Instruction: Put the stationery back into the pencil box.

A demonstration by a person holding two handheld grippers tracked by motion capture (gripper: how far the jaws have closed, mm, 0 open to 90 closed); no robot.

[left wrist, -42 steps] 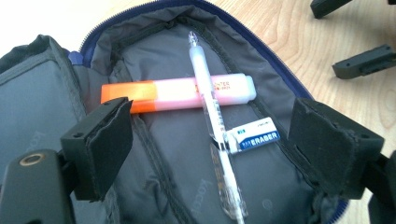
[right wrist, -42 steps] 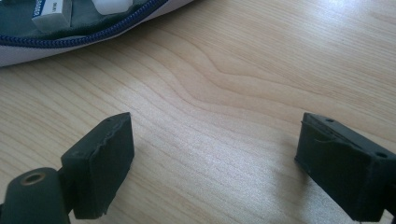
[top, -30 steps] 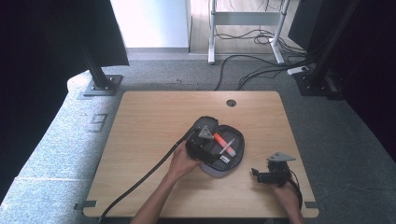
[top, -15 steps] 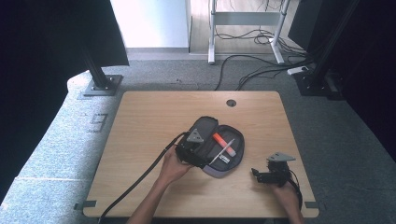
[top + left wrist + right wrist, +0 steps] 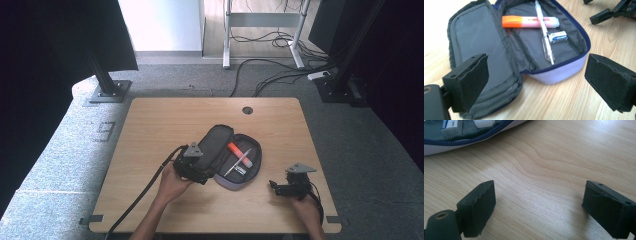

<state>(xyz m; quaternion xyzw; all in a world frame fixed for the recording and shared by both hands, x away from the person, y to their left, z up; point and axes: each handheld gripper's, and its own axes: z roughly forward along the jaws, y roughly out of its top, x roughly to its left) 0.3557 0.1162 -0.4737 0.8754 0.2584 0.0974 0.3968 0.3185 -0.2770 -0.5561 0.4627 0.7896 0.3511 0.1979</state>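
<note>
An open grey pencil case [image 5: 235,155] with a purple zip edge lies in the middle of the wooden table [image 5: 150,130]. In it are an orange highlighter [image 5: 529,22], a white pen [image 5: 545,32] and a white eraser [image 5: 557,37]. My left gripper [image 5: 200,170] sits at the case's near left corner, by its flap [image 5: 481,37]. Its jaws have just been opening and stand wide, the pads [image 5: 474,77] pressing on nothing. My right gripper [image 5: 276,187] rests open on bare wood to the right of the case, whose edge [image 5: 461,140] shows in the right gripper view.
A round cable hole [image 5: 247,110] sits near the table's far edge. The left gripper's black cable [image 5: 145,192] trails toward the near left corner. Beyond the table, on grey carpet, are stand feet [image 5: 107,90] and loose cables [image 5: 270,75].
My left gripper has drawn back from above the case, leftward and toward the person, to the case's near left corner. The right gripper has stayed put.
</note>
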